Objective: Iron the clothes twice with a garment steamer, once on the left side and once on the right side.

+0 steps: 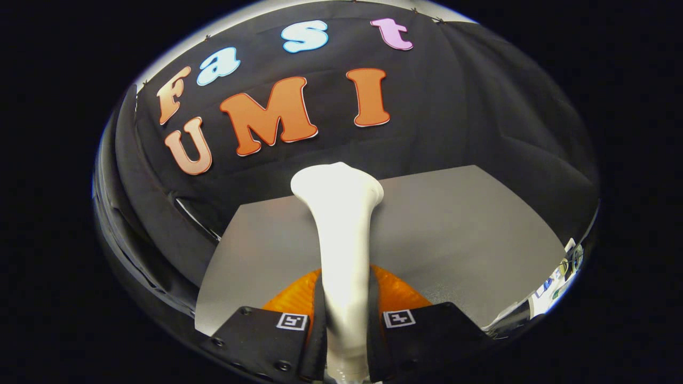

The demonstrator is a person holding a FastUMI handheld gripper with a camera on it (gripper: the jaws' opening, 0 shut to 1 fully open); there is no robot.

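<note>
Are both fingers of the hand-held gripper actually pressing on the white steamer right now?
Touching. In the gripper view the hand-held gripper has both fingers flush against the white steamer handle, with no gap on either side.

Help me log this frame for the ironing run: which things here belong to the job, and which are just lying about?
For the job:
- garment steamer, white, clamped between the fingers
- gripper, shut on it

Just about:
- grey table, bare ahead of the fingers
- small clutter beyond the table's right corner, too small to tell
</note>
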